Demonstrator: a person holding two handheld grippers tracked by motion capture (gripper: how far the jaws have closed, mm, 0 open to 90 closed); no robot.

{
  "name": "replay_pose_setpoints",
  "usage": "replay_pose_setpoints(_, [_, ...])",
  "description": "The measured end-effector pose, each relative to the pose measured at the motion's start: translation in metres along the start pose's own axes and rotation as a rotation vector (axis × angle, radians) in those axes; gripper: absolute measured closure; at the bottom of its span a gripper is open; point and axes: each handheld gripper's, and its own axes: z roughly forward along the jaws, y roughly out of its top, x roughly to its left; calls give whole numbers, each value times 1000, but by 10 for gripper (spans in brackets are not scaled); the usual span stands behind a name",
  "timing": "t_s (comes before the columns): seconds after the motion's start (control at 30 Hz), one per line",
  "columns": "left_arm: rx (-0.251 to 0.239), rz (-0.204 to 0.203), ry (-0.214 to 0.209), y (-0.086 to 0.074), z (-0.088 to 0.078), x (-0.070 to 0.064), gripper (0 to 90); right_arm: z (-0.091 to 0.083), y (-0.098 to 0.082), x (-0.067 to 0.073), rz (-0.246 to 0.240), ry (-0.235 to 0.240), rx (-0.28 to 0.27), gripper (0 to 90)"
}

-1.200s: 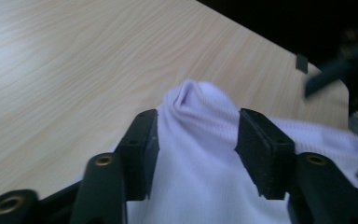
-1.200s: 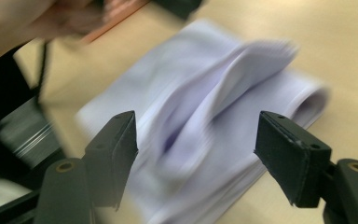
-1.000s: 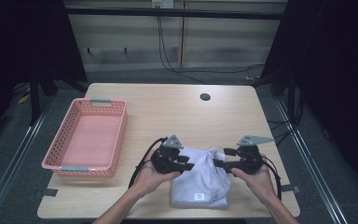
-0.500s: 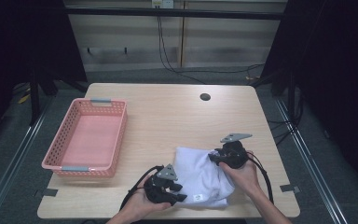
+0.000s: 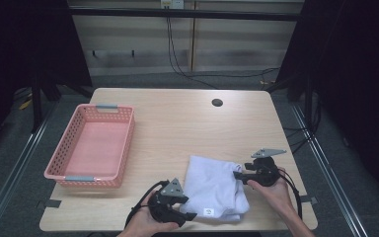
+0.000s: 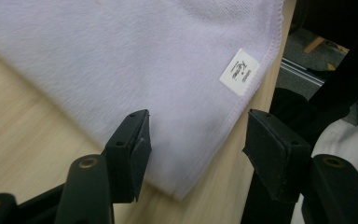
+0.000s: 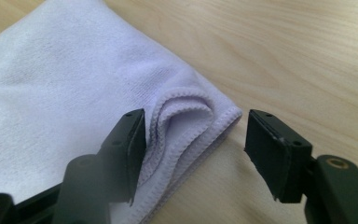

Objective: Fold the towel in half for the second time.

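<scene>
One folded pale lilac towel [image 5: 216, 190] is lying on the near right part of the worktop [image 5: 177, 123], its near edge close to the worktop's near rim, with one small white label [image 5: 208, 212] showing at its near corner. One pink mesh basket [image 5: 93, 146] is sitting well apart on the left side, nothing lying in it, and one dark round hole [image 5: 217, 102] is showing far off toward the far edge; neither is standing in the way of the hands. Two grippers are working at the towel. The left gripper [image 5: 177, 210] is hovering at the towel's near left corner, its fingers [image 6: 133, 149] having just been opening and now standing spread, with the towel's hemmed corner lying between them and no pad pressing on it. The right gripper [image 5: 241, 174] is sitting at the towel's right edge, its fingers [image 7: 130, 140] also having just been opening and now standing apart around a folded, stitched corner; the left finger is looking just against the cloth, the right one clear of it. Two black cables are trailing toward the near edge.
</scene>
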Motion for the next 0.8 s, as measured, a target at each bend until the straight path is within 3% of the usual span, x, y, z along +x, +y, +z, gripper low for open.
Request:
replay_pose_setpoints(0.1, [-10, -33, 19, -10, -12, 5, 375, 0, 5, -1, 2, 44, -22, 271])
replay_pose_setpoints(0.23, [-8, -94, 17, -18, -8, 12, 342, 8, 12, -6, 18, 106, -26, 186])
replay_pose_setpoints(0.33, [39, -65, 12, -16, -3, 11, 305, 19, 11, -9, 22, 131, 2, 170])
replay_pose_setpoints(0.43, [61, -75, 12, -14, 4, 13, 280, 26, 9, -7, 1, 131, 30, 159])
replay_pose_setpoints(0.5, [86, -57, 26, -12, 9, 14, 279, 30, 9, -6, -6, 134, 46, 160])
replay_pose_setpoints(0.57, [81, -60, 1, -10, 10, 15, 281, 30, 8, -5, -14, 135, 57, 161])
replay_pose_setpoints(0.73, [92, -49, 22, -7, 15, 9, 253, 29, 8, -3, -23, 144, 67, 187])
replay_pose_setpoints(0.77, [85, -52, 2, -7, 16, 9, 253, 29, 8, -2, -33, 141, 70, 203])
replay_pose_setpoints(0.8, [89, -43, 11, -6, 17, 7, 254, 29, 8, -1, -39, 144, 71, 219])
